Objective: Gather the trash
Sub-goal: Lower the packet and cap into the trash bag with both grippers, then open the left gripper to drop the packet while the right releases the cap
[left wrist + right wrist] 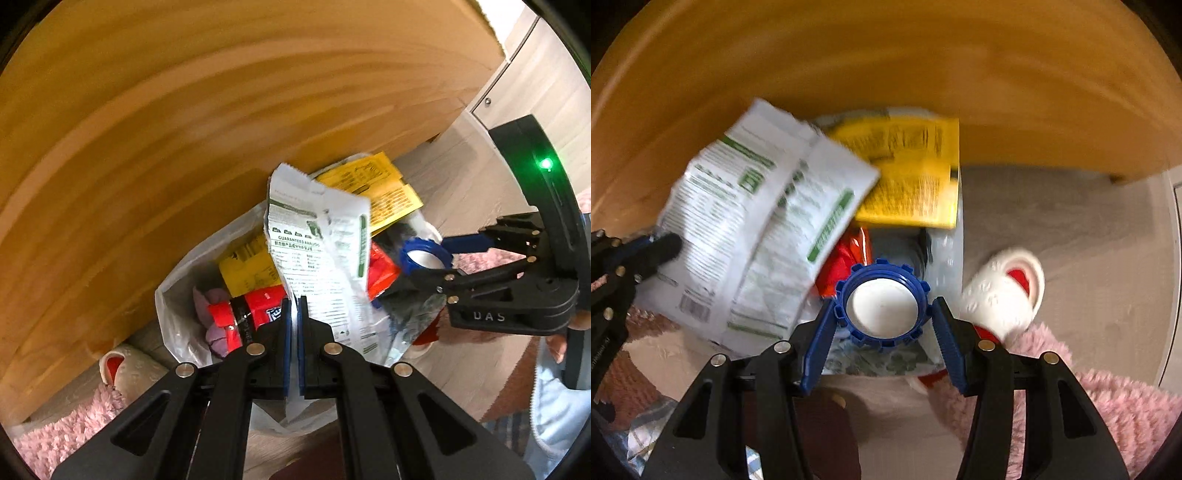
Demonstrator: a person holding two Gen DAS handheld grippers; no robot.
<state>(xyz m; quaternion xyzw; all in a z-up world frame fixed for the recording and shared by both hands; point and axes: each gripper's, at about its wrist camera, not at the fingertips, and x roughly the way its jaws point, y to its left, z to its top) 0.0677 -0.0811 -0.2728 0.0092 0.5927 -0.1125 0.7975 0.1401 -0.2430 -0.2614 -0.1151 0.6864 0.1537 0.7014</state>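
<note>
Trash fills the white bag. Left gripper pinches the white wrapper; right gripper, half spread, holds the blue lid. Next, probably, both let go over the bag.

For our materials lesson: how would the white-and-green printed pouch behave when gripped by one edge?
The white-and-green printed pouch probably flops: it is creased and bent above the left tool. Likely light, since that thin edge pinch holds it up. Its glossy film may slip.
</note>
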